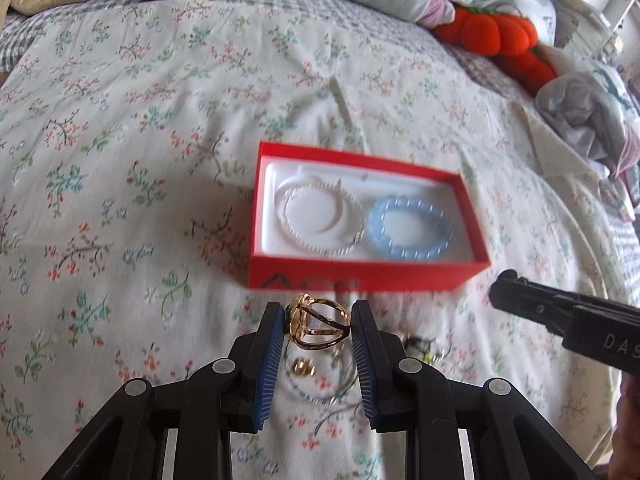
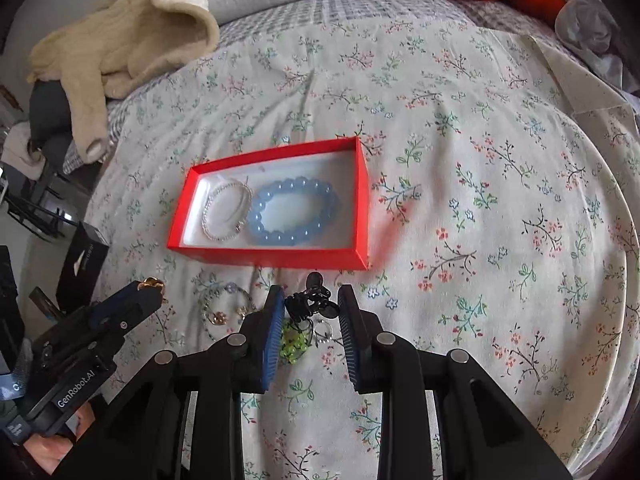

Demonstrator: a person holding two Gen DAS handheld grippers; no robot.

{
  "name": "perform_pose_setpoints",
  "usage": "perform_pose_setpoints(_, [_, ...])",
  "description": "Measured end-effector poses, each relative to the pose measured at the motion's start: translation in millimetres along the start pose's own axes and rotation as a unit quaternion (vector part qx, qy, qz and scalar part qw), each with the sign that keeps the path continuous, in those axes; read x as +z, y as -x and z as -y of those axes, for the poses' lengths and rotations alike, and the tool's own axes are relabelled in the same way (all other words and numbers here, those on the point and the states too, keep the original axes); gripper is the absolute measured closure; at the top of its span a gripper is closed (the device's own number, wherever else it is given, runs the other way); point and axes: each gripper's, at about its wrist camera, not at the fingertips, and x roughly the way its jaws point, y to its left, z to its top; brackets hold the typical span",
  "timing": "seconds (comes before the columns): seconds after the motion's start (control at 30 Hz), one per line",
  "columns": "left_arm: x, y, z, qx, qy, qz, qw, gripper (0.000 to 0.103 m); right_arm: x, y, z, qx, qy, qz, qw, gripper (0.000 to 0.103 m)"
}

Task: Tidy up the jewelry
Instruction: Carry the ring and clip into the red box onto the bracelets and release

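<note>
Left tool (image 1: 318, 322) pinches a gold ring (image 1: 316, 325); right tool (image 2: 311, 307) clamps a black clip (image 2: 310, 300).

Bright daylight, soft shadows; left view motion-blurred, fisheye warp + dark vignette at edges.

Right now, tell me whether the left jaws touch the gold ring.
Touching. The left wrist view shows the gold ring pinched between both blue pads of the left gripper, lifted off the bedspread.
</note>
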Motion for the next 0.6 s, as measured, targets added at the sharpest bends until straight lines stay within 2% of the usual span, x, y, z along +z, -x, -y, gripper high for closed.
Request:
perform_pose_setpoints(0.2, [23, -14, 3, -0.013, 0.015, 0.018, 0.9996, 0.075, 23, -10, -2, 0.015, -0.017, 0.005, 1.0, 0.074])
perform_pose_setpoints(0.37, [37, -37, 0, -0.014, 0.034, 0.013, 0.9992, 0.075, 37, -23, 0, 0.018, -0.033, 0.003, 0.999, 0.074])
perform_pose_setpoints(0.6, [45, -60, 0, 0.002, 0.042, 0.013, 0.9991, 0.075, 47, -42, 1, 0.02, -0.043, -0.008, 0.999, 0.074])
